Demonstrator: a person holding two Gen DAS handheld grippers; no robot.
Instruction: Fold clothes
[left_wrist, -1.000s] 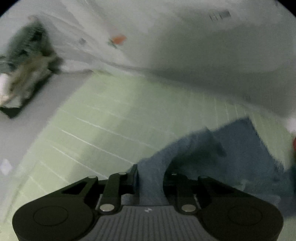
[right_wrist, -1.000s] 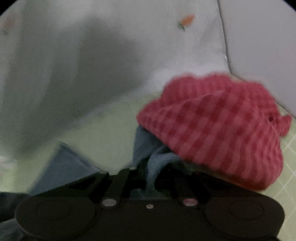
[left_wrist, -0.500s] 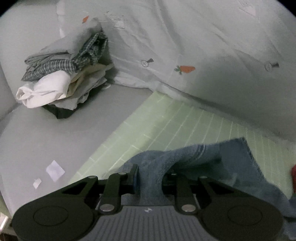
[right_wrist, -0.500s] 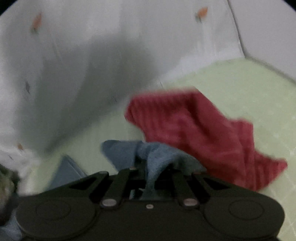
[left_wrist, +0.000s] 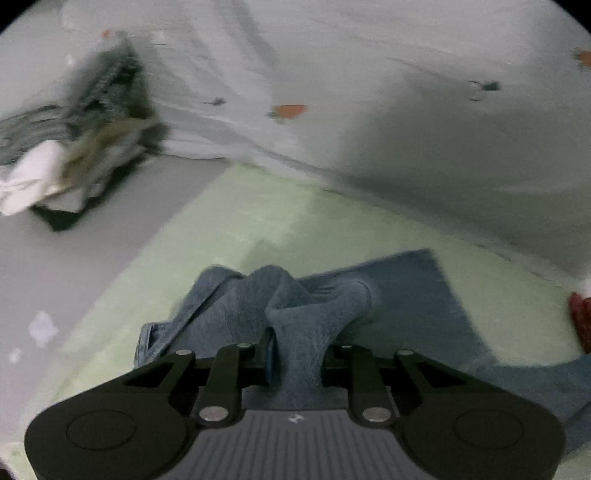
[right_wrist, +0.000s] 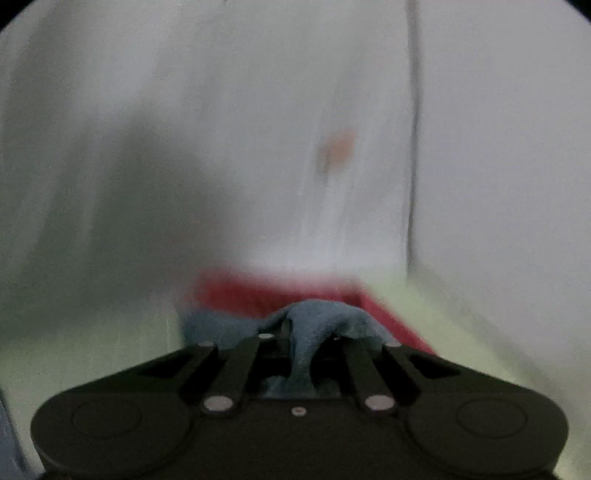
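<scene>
On the green mat (left_wrist: 258, 229), both claws, left (left_wrist: 295, 354) and right (right_wrist: 303, 350), still pinch the blue towel (left_wrist: 406, 295); the red cloth (right_wrist: 251, 295) now looks farther away.

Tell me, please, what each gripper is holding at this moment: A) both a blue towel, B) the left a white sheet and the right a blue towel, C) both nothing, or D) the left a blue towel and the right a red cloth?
A: the left gripper and the right gripper each have a bunch of the blue towel pinched between their fingers.
</scene>
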